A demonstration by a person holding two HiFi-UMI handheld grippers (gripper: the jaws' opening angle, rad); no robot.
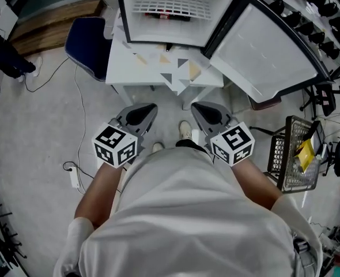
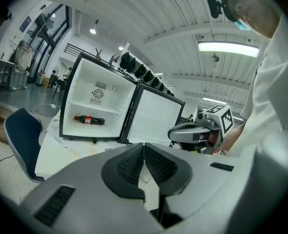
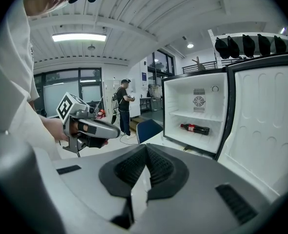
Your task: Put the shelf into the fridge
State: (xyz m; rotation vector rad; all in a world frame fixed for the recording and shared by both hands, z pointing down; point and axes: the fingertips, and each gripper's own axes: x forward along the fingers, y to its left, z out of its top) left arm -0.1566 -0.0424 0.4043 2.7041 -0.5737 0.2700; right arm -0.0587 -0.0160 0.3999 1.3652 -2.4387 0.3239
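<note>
White counter (image 1: 127, 68) ahead carries the open fridge (image 1: 158, 32), its wire shelf (image 1: 170, 6) seemingly seated already above a bottle (image 1: 167, 17) — so we hold left tool (image 1: 148, 109) and right tool (image 1: 200, 109) back, each pressed together on nothing.

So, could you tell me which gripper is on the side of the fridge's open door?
The right gripper: the open door hangs out ahead of it, while the left gripper sits toward the blue chair.
</note>
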